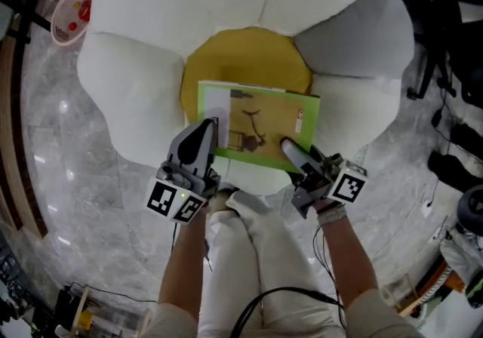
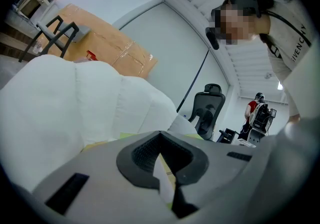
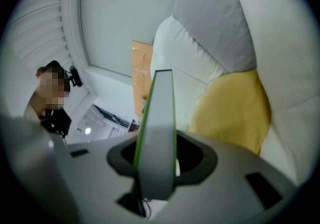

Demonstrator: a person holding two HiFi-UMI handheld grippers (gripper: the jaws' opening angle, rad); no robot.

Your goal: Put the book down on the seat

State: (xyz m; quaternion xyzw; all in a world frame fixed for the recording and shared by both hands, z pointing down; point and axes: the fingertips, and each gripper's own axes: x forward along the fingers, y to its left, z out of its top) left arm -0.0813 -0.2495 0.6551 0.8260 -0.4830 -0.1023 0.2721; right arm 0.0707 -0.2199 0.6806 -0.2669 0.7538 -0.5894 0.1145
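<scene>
A green-edged book [image 1: 260, 127] with a yellow cover hangs flat over the yellow centre cushion [image 1: 241, 53] of a flower-shaped seat with white petals [image 1: 136, 87]. My left gripper [image 1: 210, 131] is shut on the book's near left edge, and my right gripper [image 1: 290, 149] is shut on its near right corner. In the left gripper view a pale page of the book [image 2: 166, 178] sits pinched in the left gripper [image 2: 162, 168]. The right gripper view shows the book [image 3: 157, 123] edge-on in the right gripper [image 3: 156, 163], with the yellow cushion [image 3: 235, 113] just beyond.
One seat petal is grey [image 1: 355, 35]. A pink basket [image 1: 72, 12] stands on the glossy floor at the upper left, dark gear [image 1: 453, 65] at the right. The person's legs [image 1: 241, 253] are right at the seat's front. An office chair [image 2: 207, 105] stands behind the seat.
</scene>
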